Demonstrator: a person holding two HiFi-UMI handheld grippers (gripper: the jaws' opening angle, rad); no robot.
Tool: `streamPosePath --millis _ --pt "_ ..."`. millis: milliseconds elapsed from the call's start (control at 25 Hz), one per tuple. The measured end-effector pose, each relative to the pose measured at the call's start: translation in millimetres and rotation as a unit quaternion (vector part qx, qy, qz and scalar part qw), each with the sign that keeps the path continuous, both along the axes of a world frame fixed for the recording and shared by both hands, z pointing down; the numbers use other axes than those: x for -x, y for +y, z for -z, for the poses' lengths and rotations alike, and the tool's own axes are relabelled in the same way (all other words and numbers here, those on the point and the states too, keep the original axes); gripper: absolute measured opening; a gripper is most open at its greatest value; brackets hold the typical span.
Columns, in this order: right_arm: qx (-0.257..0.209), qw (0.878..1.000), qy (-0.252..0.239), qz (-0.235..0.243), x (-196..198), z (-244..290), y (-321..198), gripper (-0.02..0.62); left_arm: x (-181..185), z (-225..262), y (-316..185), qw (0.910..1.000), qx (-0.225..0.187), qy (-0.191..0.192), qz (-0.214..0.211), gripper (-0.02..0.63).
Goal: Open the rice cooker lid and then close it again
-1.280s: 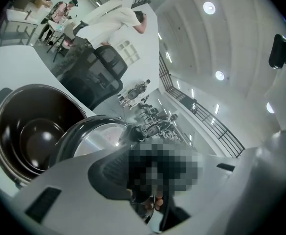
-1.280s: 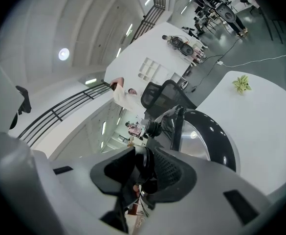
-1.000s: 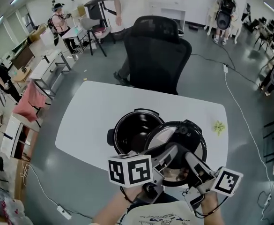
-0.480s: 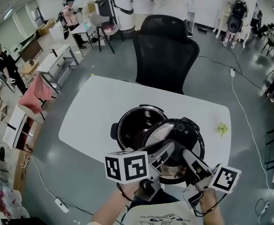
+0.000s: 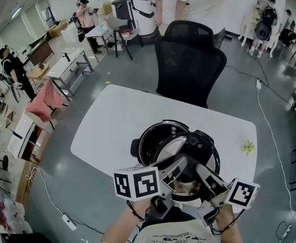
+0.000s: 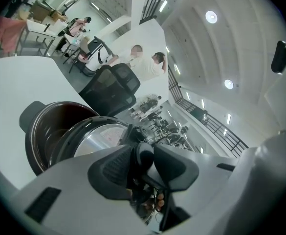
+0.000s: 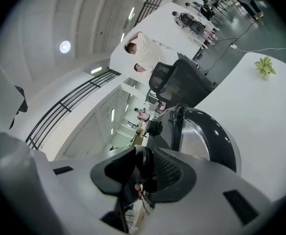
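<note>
The table (image 5: 112, 120) is plain white and the floor (image 5: 87, 90) is glossy grey. The rice cooker (image 5: 135, 147) is black, with a dark inner pot (image 5: 155, 140) under a bright metal rim. The lid (image 5: 208, 153) is black outside, and its inner plate (image 5: 170, 147) is silver. The left gripper (image 6: 145, 158) and the right gripper (image 7: 143, 168) have pale grey shells and black pads with a fine raised texture. Each marker cube (image 5: 137, 183) (image 5: 244, 193) is white with black square patterns. The office chair (image 5: 188, 59) is black mesh. A small yellow-green item (image 5: 248, 147) lies on the table. A pink cloth (image 5: 44, 100) hangs at the left.
</note>
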State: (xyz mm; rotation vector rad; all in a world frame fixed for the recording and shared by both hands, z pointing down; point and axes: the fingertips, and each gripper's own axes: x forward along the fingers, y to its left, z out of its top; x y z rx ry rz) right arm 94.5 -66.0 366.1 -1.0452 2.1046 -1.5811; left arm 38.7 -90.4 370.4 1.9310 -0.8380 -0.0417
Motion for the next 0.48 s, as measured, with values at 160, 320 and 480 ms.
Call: streamPosePath --millis 160,320,480 --pt "0.002 1.000 -0.002 0.007 27.5 -0.4 -15.0 0.126 27.2 -0.9 -14.5 1.0000 0.001 0.000 0.006 0.156" --pt "0.004 1.000 -0.005 0.011 50.6 0.5 -30.3 0.126 50.3 -0.3 -29.3 0.9999 0.003 0.000 0.010 0.156" --pt "0.008 1.000 -0.006 0.013 65.1 -3.8 -45.0 0.126 64.4 -5.4 -43.8 0.9999 0.009 0.000 0.010 0.156"
